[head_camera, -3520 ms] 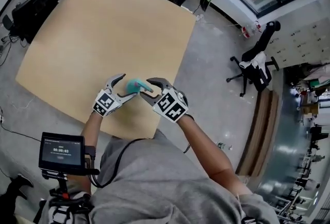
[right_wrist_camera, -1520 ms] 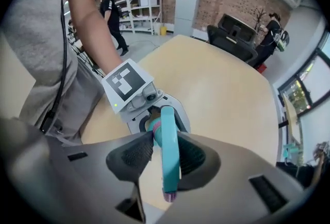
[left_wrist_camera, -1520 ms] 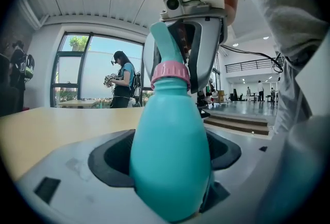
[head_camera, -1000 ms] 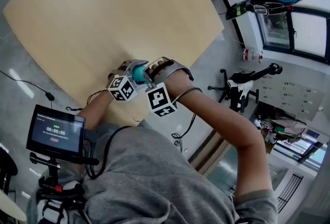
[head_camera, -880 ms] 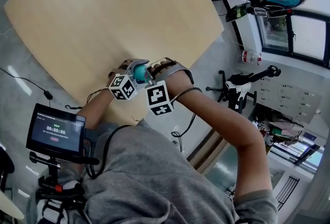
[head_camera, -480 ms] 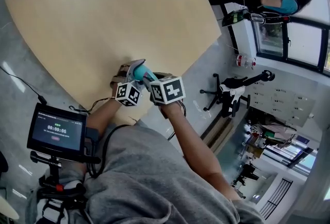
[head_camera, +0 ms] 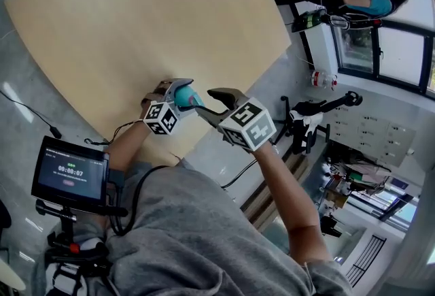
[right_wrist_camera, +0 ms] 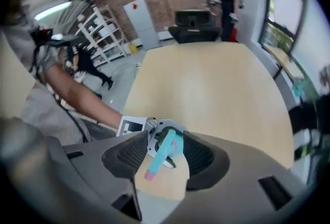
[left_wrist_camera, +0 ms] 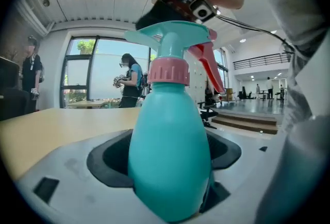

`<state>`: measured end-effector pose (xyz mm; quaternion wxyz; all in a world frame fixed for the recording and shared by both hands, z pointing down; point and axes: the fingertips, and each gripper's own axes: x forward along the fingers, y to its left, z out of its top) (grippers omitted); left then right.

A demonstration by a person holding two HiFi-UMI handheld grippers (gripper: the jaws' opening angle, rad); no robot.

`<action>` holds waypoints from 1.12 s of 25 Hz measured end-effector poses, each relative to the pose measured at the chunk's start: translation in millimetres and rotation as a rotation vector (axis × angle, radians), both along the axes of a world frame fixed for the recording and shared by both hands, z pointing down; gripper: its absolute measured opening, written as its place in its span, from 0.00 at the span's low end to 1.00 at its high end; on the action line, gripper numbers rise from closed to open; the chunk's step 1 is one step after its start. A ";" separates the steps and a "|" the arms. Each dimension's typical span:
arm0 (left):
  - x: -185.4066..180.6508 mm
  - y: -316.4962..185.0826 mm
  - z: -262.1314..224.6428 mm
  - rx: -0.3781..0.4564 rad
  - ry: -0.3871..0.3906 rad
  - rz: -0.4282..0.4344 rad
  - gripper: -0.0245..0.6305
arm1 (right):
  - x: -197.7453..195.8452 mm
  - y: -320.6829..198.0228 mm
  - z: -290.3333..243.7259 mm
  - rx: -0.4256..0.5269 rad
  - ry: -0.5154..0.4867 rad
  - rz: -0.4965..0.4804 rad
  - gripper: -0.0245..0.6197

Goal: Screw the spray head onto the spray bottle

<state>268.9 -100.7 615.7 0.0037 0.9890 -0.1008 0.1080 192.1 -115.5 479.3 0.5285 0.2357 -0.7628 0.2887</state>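
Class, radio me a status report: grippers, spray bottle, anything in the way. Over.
Left gripper shut on spray bottle. Right gripper jaws opening, clear of spray head. Spray head sits on the neck. Nothing in the way.

Bare tabletop gives passage beyond; the spray bottle blocks the way by its near edge.
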 end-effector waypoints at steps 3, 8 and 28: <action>-0.1 8.9 0.9 -0.015 0.005 0.148 0.62 | -5.5 -2.8 -22.2 0.174 0.125 -0.575 0.34; -3.5 17.7 3.9 -0.032 -0.011 0.294 0.62 | -1.2 23.5 11.5 0.325 0.364 -1.521 0.34; -4.7 13.5 -0.5 -0.060 0.031 0.053 0.63 | 18.1 33.6 82.5 0.177 0.150 0.102 0.24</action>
